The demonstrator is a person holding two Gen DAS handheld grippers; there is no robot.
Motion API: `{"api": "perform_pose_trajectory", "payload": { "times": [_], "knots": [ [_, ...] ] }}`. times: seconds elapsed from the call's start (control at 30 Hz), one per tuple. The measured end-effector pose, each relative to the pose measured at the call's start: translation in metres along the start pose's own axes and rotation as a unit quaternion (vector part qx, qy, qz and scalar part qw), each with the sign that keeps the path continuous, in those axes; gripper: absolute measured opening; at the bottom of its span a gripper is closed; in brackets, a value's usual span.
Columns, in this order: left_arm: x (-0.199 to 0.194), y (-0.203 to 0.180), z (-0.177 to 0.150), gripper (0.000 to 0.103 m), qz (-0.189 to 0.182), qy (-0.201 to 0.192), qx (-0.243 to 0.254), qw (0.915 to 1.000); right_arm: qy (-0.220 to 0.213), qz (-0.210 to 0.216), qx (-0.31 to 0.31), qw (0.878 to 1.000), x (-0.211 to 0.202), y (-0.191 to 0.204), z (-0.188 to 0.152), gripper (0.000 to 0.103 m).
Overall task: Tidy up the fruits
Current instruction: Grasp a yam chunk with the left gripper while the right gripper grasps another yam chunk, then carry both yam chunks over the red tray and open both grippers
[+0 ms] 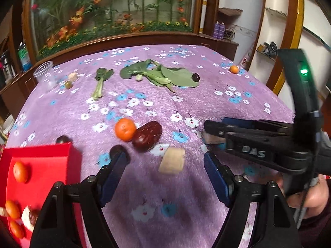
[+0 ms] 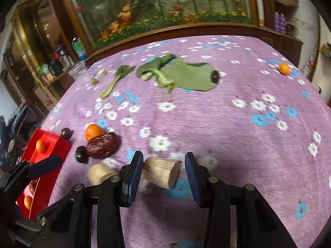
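At the near left edge of the bench [image 1: 258, 95], a red tray [image 1: 41, 159] already loaded with small mandarins. Just beyond its far corner, a dark round fruit [image 1: 64, 139]. A second dark fruit [image 1: 119, 152] just right of the tray, close by the left finger of the left claw [image 1: 164, 159]. Left claw standing wide, gripping nothing, aimed down at the purple cloth [image 1: 165, 196]. Farther out, a loose mandarin [image 1: 125, 129] touching a wrinkled red date [image 1: 146, 136]. Just past the wide fingertips and between them, a pale cut chunk [image 1: 171, 161], flat on the cloth, untouched.

Right of that, the right claw [image 2: 163, 159], set fairly narrow around a second pale chunk [image 2: 161, 172]. Chunk on its side, against the left pad, with a visible gap to the right pad: straddled, not pinched. Far across the bench, leafy greens [image 1: 161, 75] with a third dark fruit [image 1: 195, 77] at their right end, and a lone mandarin [image 1: 234, 69] near the far right corner.

Handling, by judgement only:
- **Mandarin:** light, round, prone to roll, soft-skinned. Best taken across the widest part with gentle pressure.
- **Date:** light, wrinkled, likely grippy. Better pinched across the short axis.
- **Dark fruits:** smooth and probably slippery. Centre carefully before closing.
- **Chunks:** seemingly firm. Best held on the curved sides, not the cut ends.
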State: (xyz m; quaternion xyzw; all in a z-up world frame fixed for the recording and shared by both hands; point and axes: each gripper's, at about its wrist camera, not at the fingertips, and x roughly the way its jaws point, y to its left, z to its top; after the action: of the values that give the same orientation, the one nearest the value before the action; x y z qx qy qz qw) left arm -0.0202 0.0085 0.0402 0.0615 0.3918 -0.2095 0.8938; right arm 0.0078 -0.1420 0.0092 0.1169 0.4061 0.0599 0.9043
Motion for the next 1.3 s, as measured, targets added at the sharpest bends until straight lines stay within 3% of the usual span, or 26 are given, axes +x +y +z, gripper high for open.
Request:
{"api": "perform_pose_trajectory", "payload": {
  "times": [0.1,0.17,0.33,0.53,0.63,0.83,1.07,1.3],
  "knots": [
    [0.019,-0.004,0.003,0.063,-0.009,0.018,0.007,0.9998,0.003,0.020,0.014,1.000,0.000,-0.008,-0.001,0.045],
    [0.028,-0.007,0.002,0.048,-0.014,0.029,0.010,0.9994,0.011,0.035,0.018,0.999,0.002,-0.009,-0.001,0.046],
    [0.043,-0.005,-0.001,0.036,-0.021,0.044,-0.001,0.9988,0.019,0.050,0.002,0.999,0.009,-0.001,-0.002,0.048],
    [0.046,0.002,0.003,0.036,-0.026,0.041,-0.026,0.9985,0.020,0.034,-0.012,0.999,0.013,0.004,-0.003,0.047],
    [0.044,-0.002,0.001,0.025,-0.015,0.045,-0.016,0.9987,0.017,0.028,-0.012,0.999,0.012,0.003,-0.004,0.041],
    [0.027,0.000,-0.006,0.025,0.002,0.044,-0.025,0.9987,0.012,0.032,0.001,0.999,0.011,-0.001,-0.006,0.039],
    [-0.026,0.025,-0.020,0.025,-0.007,0.008,-0.085,0.9963,-0.014,0.065,0.017,0.998,-0.001,-0.004,-0.006,0.039],
    [-0.088,0.068,-0.047,0.025,0.032,-0.030,-0.135,0.9898,-0.030,0.094,0.001,0.995,-0.028,0.024,-0.011,0.039]
  ]
}}
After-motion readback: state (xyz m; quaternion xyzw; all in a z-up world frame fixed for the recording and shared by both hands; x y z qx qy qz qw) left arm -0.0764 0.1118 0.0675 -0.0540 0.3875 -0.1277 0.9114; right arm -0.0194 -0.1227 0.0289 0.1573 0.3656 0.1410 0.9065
